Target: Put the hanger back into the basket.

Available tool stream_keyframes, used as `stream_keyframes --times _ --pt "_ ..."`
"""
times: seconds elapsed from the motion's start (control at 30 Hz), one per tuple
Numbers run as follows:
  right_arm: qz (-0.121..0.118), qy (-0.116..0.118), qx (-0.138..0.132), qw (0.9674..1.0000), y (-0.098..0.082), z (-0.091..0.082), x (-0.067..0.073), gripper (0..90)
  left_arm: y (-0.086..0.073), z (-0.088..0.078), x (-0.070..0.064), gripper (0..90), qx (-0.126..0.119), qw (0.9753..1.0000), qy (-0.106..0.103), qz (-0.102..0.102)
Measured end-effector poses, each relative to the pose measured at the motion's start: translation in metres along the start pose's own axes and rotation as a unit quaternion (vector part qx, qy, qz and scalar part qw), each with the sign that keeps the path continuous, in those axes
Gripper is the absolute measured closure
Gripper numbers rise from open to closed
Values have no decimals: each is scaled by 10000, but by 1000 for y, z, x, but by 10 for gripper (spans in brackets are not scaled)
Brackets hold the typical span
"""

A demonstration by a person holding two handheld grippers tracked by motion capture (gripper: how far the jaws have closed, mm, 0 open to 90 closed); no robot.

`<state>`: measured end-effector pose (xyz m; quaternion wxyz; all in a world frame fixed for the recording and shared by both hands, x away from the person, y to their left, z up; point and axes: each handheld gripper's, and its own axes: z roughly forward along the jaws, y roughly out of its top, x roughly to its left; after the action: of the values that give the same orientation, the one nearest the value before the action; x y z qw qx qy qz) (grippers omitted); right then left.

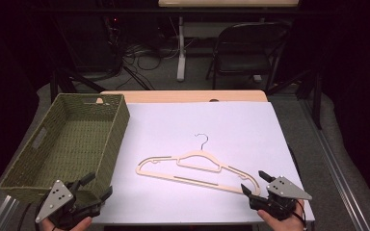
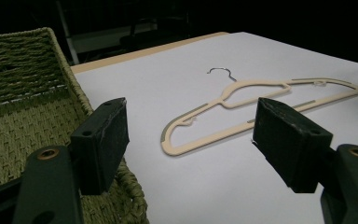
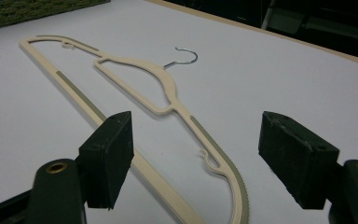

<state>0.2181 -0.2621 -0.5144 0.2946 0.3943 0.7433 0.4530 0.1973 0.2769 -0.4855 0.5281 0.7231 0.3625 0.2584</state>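
Observation:
A cream plastic hanger [image 1: 192, 181] with a metal hook lies flat on the white sheet [image 1: 231, 125], hook pointing away from me. My right gripper [image 1: 254, 181] is open at the hanger's right end. In the right gripper view its jaws [image 3: 198, 158] stand to either side of that curved end of the hanger [image 3: 168, 84], a little above it. My left gripper [image 1: 99, 185] is open at the near right corner of the green woven basket [image 1: 120, 130]. In the left gripper view the hanger [image 2: 229, 92] lies ahead between the wide jaws [image 2: 196, 140], well apart from them.
The basket [image 2: 23, 116] is empty and takes up the table's left side. A wooden table edge [image 1: 183, 96] shows beyond the sheet. Behind the table stand a folding chair [image 1: 250, 48], a white table leg [image 1: 180, 53] and floor cables.

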Motion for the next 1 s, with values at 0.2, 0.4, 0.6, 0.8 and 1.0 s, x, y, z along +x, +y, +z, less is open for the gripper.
stream_keyframes --times 0.2,0.4,0.6,0.8,1.0 --pt "-46 43 109 9999 2 1 1 288 0 -1 0 272 0 10000 18 -9" --pt "-59 37 162 9998 8 2 1 315 0 2 -2 278 65 10000 0 47" --pt "-143 115 381 9991 19 5 -3 328 5 6 -2 292 117 9999 -36 47" --pt "-232 235 611 9976 40 9 -8 330 20 16 -1 307 216 9996 -172 61" --pt "-470 428 741 9952 65 19 -11 372 36 32 -5 307 319 9986 -376 212"
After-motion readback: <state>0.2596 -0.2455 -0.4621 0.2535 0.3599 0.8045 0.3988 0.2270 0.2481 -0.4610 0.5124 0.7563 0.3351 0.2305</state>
